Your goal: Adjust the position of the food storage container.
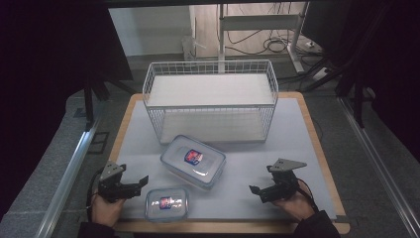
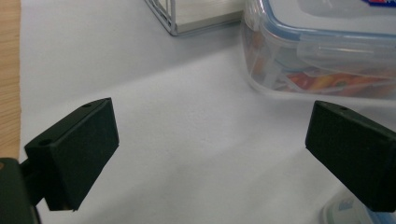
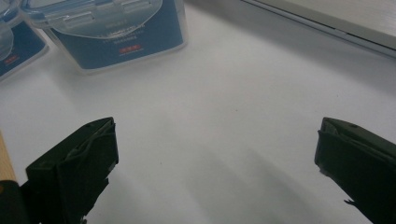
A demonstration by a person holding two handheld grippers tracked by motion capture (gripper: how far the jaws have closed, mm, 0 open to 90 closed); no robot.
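Cables are trailing over the floor behind a wooden table (image 1: 317, 148) that is wearing a pale grey mat (image 1: 292, 129), with a white wire basket (image 1: 210, 99) sitting empty at the back. Just before it, a large clip-lid food box (image 1: 193, 161) is showing colourful packets through its wall, a smaller one (image 1: 167, 203) lying nearer. Both hands are resting low, left gripper (image 1: 130, 186) and right gripper (image 1: 262, 190) gaping wide, holding nothing.
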